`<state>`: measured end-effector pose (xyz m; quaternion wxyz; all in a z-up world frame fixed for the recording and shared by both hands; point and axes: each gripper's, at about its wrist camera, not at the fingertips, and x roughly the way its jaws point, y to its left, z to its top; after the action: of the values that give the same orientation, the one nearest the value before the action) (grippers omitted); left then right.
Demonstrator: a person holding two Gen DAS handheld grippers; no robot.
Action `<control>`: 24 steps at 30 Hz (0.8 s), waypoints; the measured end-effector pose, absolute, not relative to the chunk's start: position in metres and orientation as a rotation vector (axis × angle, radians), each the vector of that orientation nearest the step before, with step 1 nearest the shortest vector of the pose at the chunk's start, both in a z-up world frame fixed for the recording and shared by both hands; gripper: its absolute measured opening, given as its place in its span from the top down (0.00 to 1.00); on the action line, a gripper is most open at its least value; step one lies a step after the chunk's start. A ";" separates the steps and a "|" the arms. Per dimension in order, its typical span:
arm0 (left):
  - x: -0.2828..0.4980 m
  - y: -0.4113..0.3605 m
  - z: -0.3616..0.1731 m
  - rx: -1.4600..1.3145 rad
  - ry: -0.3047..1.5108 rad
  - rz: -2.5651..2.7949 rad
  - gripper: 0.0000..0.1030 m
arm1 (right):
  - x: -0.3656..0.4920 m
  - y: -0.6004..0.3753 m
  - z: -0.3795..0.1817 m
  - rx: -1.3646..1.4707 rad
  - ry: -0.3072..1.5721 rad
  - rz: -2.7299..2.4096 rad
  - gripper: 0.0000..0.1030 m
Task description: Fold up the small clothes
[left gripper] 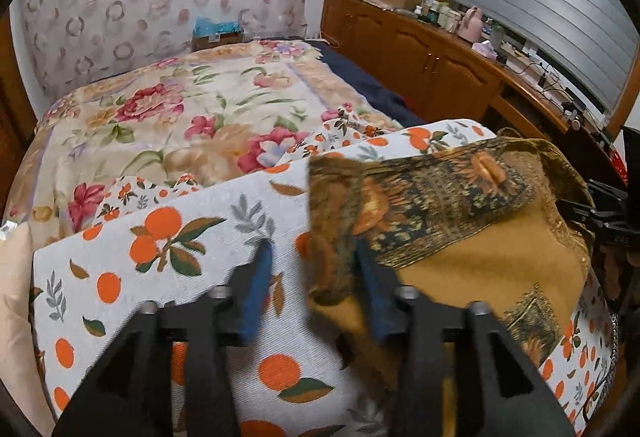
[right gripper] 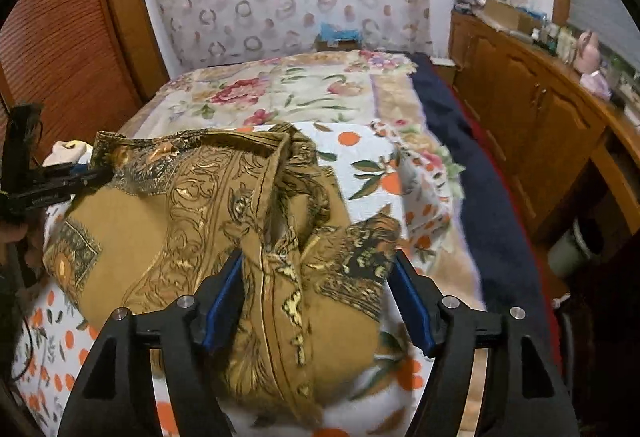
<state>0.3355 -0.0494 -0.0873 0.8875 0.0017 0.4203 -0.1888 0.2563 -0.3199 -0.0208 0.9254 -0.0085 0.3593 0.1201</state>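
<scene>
While your right gripper gapes wide around the brown garment without pinching it, your left gripper stands half open over its edge.

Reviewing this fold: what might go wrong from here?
1. The brown garment lies bunched and creased, so the fold may set unevenly.
2. Its edge sits loose between the open left gripper fingers; it may slip out.
3. The right gripper straddles several layers and may pinch too many.
</scene>
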 end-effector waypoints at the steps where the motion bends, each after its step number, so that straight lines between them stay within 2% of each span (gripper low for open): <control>1: 0.336 -0.047 -0.090 -0.009 0.884 -0.400 0.55 | 0.258 -0.318 -0.022 -0.025 0.737 0.246 0.30; 3: 0.337 -0.046 -0.093 -0.022 0.895 -0.409 0.54 | 0.260 -0.319 -0.023 -0.016 0.739 0.255 0.30; 9: 0.342 -0.054 -0.095 -0.042 0.898 -0.434 0.45 | 0.266 -0.325 -0.031 0.058 0.778 0.300 0.30; 12: 0.343 -0.061 -0.094 -0.024 0.894 -0.453 0.45 | 0.266 -0.326 -0.029 0.057 0.782 0.309 0.31; 14: 0.342 -0.064 -0.095 -0.034 0.899 -0.491 0.68 | 0.266 -0.323 -0.028 0.056 0.782 0.326 0.38; 15: 0.342 -0.064 -0.095 -0.051 0.910 -0.507 0.74 | 0.265 -0.320 -0.030 0.056 0.783 0.336 0.50; 16: 0.343 -0.064 -0.095 -0.058 0.916 -0.516 0.85 | 0.264 -0.318 -0.030 0.061 0.786 0.359 0.58; 17: 0.343 -0.063 -0.095 -0.075 0.928 -0.537 0.87 | 0.263 -0.317 -0.030 0.057 0.788 0.376 0.61; 19: 0.337 -0.063 -0.090 -0.073 0.906 -0.545 0.91 | 0.260 -0.314 -0.029 0.024 0.774 0.385 0.76; 21: 0.329 -0.062 -0.083 -0.079 0.882 -0.549 0.91 | 0.255 -0.312 -0.023 -0.006 0.747 0.375 0.81; 24: 0.310 -0.052 -0.062 -0.114 0.817 -0.555 0.92 | 0.244 -0.305 -0.006 -0.042 0.673 0.377 0.83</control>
<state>0.3097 -0.0521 -0.0624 0.8788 -0.0546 0.3921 -0.2664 0.2441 -0.3050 -0.0065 0.9263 -0.0207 0.3282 0.1839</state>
